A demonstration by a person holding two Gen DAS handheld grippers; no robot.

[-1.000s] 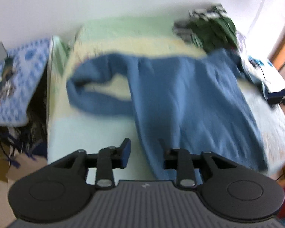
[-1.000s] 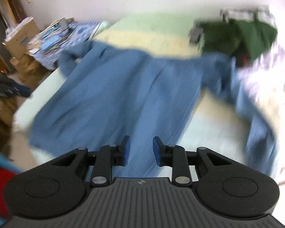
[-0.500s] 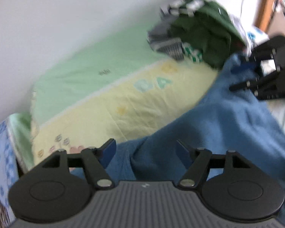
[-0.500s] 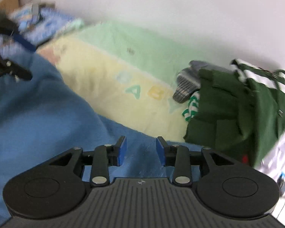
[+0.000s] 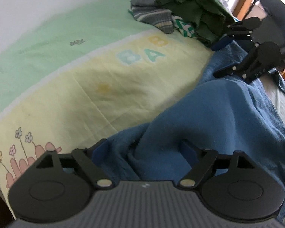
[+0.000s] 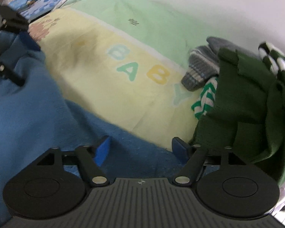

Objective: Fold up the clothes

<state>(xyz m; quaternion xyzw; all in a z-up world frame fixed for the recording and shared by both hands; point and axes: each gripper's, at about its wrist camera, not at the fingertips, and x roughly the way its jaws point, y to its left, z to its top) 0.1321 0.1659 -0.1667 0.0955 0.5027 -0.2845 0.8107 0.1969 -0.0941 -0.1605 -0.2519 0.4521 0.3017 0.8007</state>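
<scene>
Over the blue garment [image 5: 218,114], both the left claw [image 5: 144,150] and right claw [image 6: 140,146] are opening wide, gripping nothing.

A yellow and green bedsheet [image 5: 108,87] printed with letters and flowers covers the bed below a white wall [image 6: 180,1].
</scene>
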